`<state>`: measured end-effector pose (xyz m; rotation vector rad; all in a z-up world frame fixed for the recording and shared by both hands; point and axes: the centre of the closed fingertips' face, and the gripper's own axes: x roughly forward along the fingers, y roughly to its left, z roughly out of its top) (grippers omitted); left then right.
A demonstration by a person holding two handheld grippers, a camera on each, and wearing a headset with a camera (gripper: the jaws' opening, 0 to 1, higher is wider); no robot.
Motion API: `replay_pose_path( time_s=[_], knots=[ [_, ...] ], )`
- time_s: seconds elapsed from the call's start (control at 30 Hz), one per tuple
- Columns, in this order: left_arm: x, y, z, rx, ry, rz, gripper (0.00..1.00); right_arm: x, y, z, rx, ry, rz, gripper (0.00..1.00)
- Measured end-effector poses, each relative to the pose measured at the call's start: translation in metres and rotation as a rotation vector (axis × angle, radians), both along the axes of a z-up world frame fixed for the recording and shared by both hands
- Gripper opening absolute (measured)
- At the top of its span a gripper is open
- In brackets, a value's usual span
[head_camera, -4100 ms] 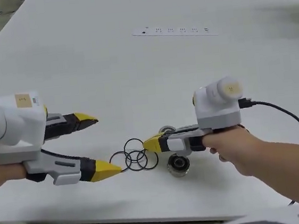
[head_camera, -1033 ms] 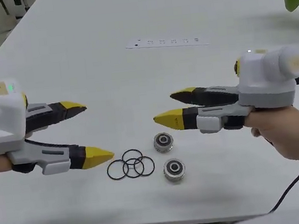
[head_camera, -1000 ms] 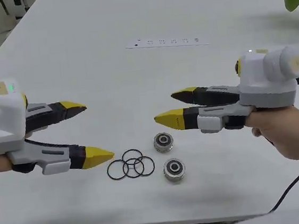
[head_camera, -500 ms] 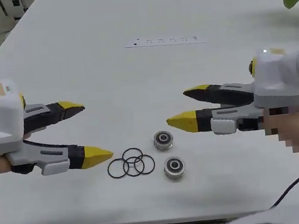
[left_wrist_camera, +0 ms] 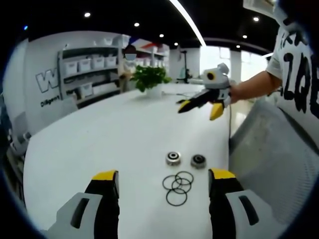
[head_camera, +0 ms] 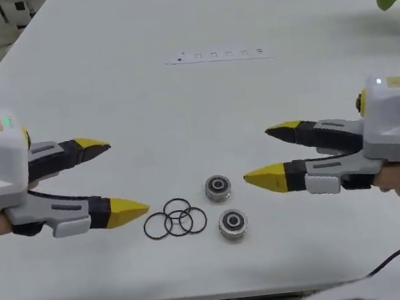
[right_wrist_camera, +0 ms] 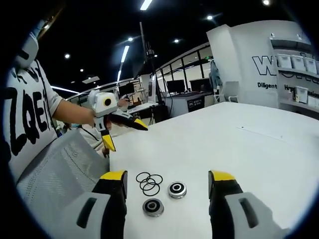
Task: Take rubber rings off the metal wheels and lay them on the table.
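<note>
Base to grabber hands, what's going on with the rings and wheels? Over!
Left gripper open, empty; right gripper open, empty. Four rubber rings lying flat on table, two metal wheels beside them. Nothing in the way.

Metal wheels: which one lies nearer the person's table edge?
The wheel level with the rubber rings, just right of them; the other wheel lies farther out.

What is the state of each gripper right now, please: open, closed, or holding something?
Left gripper: open, holding nothing.
Right gripper: open, holding nothing.
</note>
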<state>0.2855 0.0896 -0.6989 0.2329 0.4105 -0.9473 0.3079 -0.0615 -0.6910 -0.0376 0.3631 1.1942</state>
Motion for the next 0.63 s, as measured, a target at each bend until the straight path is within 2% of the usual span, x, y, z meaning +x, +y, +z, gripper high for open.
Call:
replay_pose_path(
  time_s=[0.4, 0.63],
  knots=[
    [-0.001, 0.000, 0.000, 0.003, 0.002, 0.000, 0.75, -0.010, -0.018, -0.014, -0.077, -0.067, 0.016, 0.67],
    [-0.002, 0.001, -0.001, 0.008, 0.003, 0.002, 0.75, -0.014, -0.027, -0.024, -0.118, -0.075, 0.024, 0.70]
  ],
)
